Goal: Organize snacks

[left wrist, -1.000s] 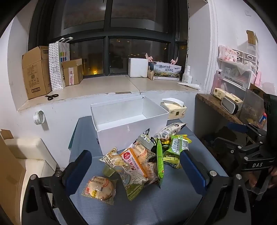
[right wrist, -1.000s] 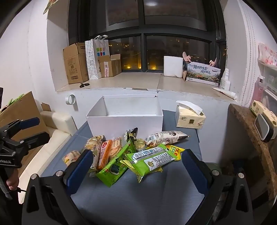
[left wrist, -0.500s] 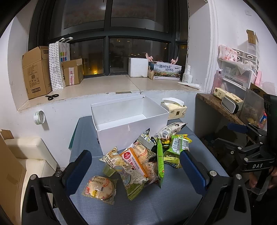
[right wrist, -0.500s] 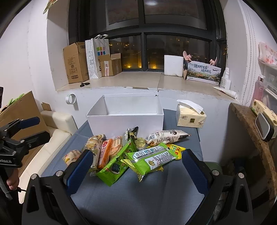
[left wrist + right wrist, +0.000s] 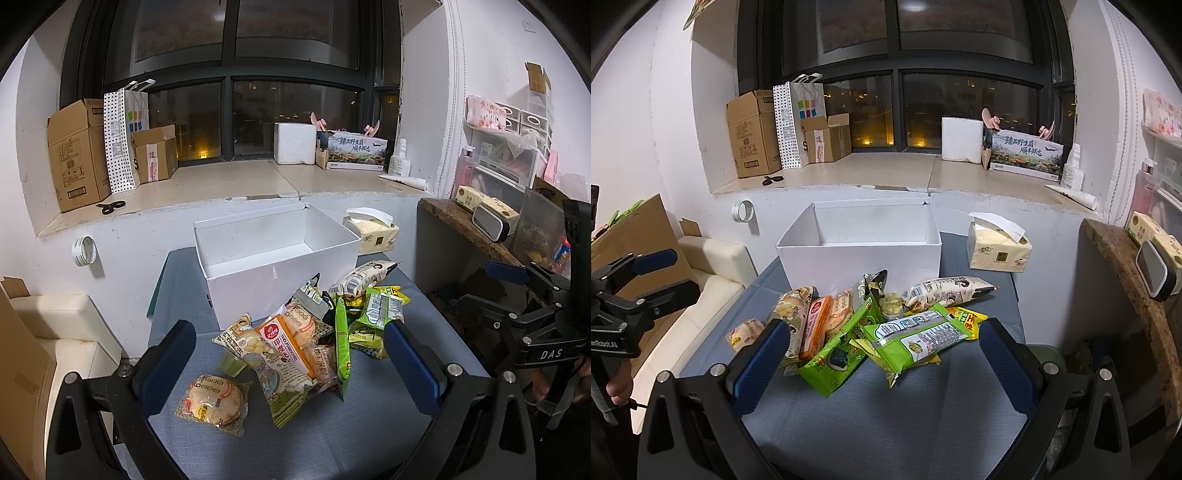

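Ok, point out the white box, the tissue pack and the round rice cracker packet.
white box (image 5: 860,264), right wrist view, front wall.
tissue pack (image 5: 997,254), right wrist view, front face.
round rice cracker packet (image 5: 213,402), left wrist view, wrapper centre.

Snack pile (image 5: 879,325) lies on the table (image 5: 923,406) before the box (image 5: 860,254) — tissue pack (image 5: 997,251) to its right.

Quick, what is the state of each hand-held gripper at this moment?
Left hand-held gripper: open, holding nothing, above the snack pile.
Right hand-held gripper: open, holding nothing.

tissue pack (image 5: 999,246) on table | cardboard boxes (image 5: 750,133), scissors (image 5: 773,180) on sill | tape roll (image 5: 84,251) on wall
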A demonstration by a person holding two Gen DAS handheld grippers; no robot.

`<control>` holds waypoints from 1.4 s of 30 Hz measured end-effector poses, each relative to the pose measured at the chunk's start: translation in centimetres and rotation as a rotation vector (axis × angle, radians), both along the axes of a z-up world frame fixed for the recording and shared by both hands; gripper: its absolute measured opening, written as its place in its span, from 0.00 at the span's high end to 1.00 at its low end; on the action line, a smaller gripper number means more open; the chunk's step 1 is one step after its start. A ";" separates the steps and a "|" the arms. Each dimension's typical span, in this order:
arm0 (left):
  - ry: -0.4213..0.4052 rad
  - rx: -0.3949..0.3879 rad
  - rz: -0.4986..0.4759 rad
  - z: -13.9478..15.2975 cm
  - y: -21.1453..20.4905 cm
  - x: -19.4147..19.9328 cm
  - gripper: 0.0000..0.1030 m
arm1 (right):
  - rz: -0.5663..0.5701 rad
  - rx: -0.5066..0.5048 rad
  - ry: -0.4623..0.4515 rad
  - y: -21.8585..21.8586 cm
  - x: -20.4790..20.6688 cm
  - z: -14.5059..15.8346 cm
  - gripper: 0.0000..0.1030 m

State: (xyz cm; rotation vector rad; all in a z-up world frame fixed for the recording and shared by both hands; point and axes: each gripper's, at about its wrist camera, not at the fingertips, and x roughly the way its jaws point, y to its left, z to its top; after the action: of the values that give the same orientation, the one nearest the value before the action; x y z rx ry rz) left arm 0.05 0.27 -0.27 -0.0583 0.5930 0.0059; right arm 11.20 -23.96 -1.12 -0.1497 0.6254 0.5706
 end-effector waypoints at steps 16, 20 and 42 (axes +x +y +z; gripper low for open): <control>0.000 0.003 0.001 0.0 -0.1 0.0 0.00 | 0.000 0.000 0.006 0.0 0.0 0.1 0.00; 0.000 0.003 0.001 0.0 -0.1 0.0 0.00 | 0.000 -0.001 0.006 0.0 0.0 0.0 0.00; -0.001 0.001 0.002 0.1 0.0 -0.1 0.00 | 0.006 -0.009 0.011 0.4 -0.1 -0.4 0.00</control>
State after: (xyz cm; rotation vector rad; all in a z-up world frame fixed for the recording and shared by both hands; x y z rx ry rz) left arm -0.10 0.28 -0.19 -0.0576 0.5920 0.0077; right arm 11.05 -23.61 -1.50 -0.1567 0.6384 0.5747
